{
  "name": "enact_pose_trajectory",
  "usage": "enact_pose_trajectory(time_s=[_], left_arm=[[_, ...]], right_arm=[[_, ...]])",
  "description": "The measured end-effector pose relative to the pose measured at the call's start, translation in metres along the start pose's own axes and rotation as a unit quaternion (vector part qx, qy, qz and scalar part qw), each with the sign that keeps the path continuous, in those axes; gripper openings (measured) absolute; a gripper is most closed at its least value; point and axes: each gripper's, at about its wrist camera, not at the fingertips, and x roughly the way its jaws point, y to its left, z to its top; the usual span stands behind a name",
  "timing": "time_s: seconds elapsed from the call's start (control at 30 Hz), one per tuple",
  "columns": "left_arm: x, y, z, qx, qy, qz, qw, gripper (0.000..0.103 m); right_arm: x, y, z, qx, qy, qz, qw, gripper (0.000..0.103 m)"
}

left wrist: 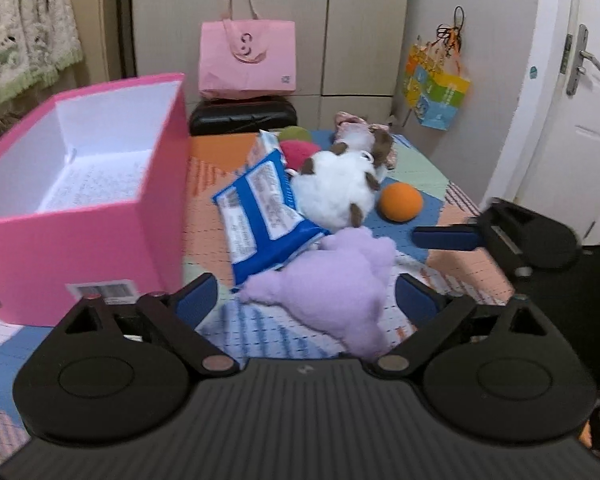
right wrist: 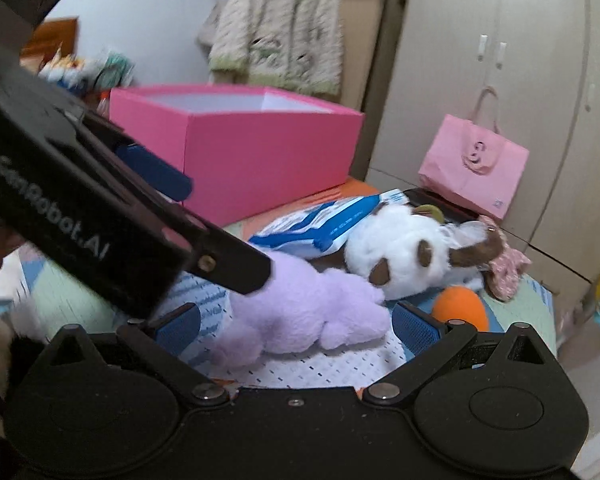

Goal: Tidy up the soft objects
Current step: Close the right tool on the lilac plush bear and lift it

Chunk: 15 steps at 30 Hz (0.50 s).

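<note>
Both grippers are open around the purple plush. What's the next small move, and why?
Probably close the left gripper on the purple plush. The toy already lies between its open fingers on the mat, nothing holds it yet, and the pink box beside it stands open to receive it. The right gripper is open too.

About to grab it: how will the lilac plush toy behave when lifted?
The lilac plush toy looks soft and fuzzy, so it will probably squash and its limbs droop. Likely light. It lies between the open left gripper fingers, unlikely to roll.
</note>
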Motion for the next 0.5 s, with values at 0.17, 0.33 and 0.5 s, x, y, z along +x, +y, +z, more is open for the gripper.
enact_pose_trajectory(time_s=[0.17, 0.33, 0.5], left_arm=[[0.019, 0.009, -0.002, -0.046, 0.014, -0.027, 0.9985, 0.079], [0.034, 0.018, -0.004, -0.09, 0.03, -0.032, 0.995, 0.071], [0.042, 0.022, -0.007, -0.11, 0.035, -0.054, 0.9919, 0.058]], right_arm=[[0.02, -0.007, 0.004, 0.004, 0.027, -0.003, 1.0, 0.103], [0.028, -0.018, 0.004, 0.035, 0.034, 0.016, 0.999, 0.103], [0.036, -0.033, 0.002, 0.098, 0.049, 0.05, 0.993, 0.103]])
